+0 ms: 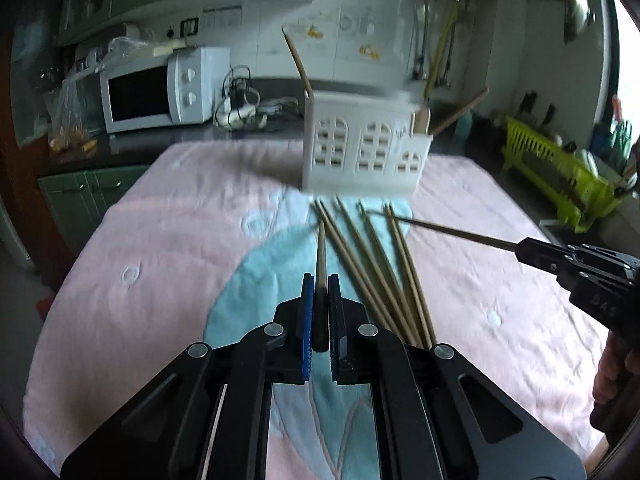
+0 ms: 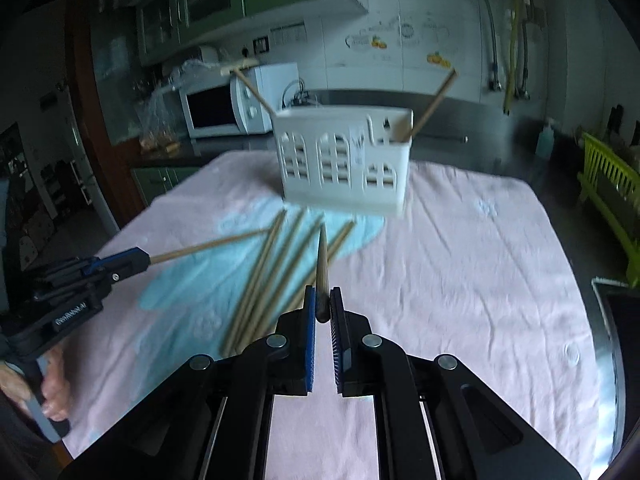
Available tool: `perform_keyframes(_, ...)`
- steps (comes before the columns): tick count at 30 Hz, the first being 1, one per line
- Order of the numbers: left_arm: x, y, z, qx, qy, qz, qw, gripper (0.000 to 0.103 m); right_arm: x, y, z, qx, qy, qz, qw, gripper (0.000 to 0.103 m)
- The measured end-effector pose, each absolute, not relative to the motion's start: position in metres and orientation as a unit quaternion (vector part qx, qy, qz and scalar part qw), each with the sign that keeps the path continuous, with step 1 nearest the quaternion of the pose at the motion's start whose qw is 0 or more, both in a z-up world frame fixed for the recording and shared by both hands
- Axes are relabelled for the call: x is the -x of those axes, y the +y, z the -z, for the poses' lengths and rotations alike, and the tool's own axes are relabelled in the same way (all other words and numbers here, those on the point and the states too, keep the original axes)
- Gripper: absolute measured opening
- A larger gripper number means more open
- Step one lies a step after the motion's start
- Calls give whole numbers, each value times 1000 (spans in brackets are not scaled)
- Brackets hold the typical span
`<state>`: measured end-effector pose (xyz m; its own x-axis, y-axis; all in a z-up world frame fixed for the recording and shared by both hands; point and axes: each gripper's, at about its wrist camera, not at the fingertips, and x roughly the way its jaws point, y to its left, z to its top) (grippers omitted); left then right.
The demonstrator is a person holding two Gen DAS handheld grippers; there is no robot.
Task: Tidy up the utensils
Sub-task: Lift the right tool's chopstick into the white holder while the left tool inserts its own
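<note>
Several wooden chopsticks [image 1: 376, 264] [image 2: 272, 280] lie fanned on the pink and blue cloth [image 1: 180, 248] in front of a white cut-out utensil holder [image 1: 368, 148] [image 2: 344, 160]. My left gripper [image 1: 320, 280] [image 2: 142, 258] is shut on one chopstick [image 1: 321, 248] [image 2: 208, 246], lifted off the cloth and pointing toward the holder. My right gripper [image 2: 322, 294] [image 1: 522, 250] is shut on another chopstick [image 2: 322, 260] [image 1: 440, 232], also raised. Two chopsticks [image 1: 298, 60] [image 2: 434, 104] stand leaning in the holder's outer compartments.
A white microwave [image 1: 156, 92] and a power strip with cables [image 1: 240, 112] sit on the counter behind the table. A lime-green dish rack [image 1: 560, 168] stands at the right. A hand [image 2: 52, 388] grips the left gripper's handle.
</note>
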<state>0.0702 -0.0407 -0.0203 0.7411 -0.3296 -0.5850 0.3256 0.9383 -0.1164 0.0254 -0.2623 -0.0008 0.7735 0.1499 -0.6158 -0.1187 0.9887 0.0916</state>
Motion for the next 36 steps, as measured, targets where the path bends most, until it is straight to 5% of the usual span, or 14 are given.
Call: perform_keyframes(36,-97,-30,-43,41,242,204,948,5,-80,-271,-83,-14,291,-91,952,7)
